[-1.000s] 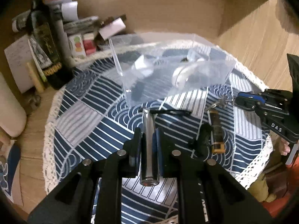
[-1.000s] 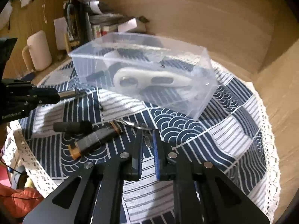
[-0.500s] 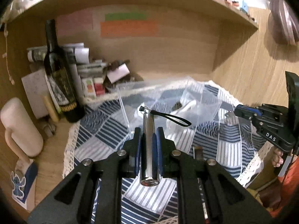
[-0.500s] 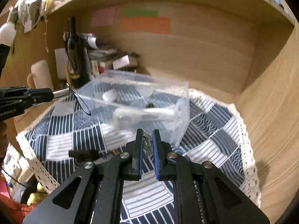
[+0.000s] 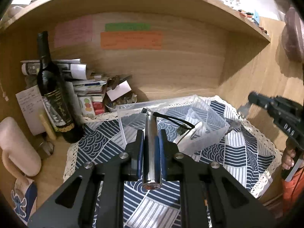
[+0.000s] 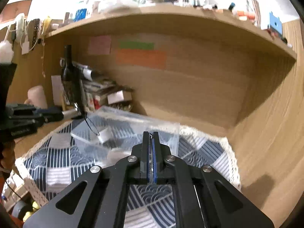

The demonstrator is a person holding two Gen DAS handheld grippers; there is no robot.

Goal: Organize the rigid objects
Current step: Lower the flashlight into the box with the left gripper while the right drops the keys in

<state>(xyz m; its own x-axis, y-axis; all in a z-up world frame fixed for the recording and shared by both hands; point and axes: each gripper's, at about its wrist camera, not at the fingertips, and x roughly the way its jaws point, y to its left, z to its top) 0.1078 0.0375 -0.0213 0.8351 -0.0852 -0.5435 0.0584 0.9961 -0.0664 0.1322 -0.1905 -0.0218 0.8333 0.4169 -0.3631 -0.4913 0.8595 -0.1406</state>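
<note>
Flashlight [image 5: 151, 148] sits clamped between my left gripper [image 5: 150, 144] fingers, raised above the cloth's middle just short of the clear box [image 5: 209, 117], which already holds a white tool [image 5: 191, 133]. My right gripper [image 6: 150, 152] is pinched nearly closed on something thin I cannot identify. Both pieces still need dropping in.

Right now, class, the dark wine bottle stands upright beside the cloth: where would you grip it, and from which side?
Grip the dark wine bottle by its slim neck, probably: it stands upright and the body looks wide for tongs. Come level from the cloth side, since papers crowd behind it and a pink mug sits left.
</note>
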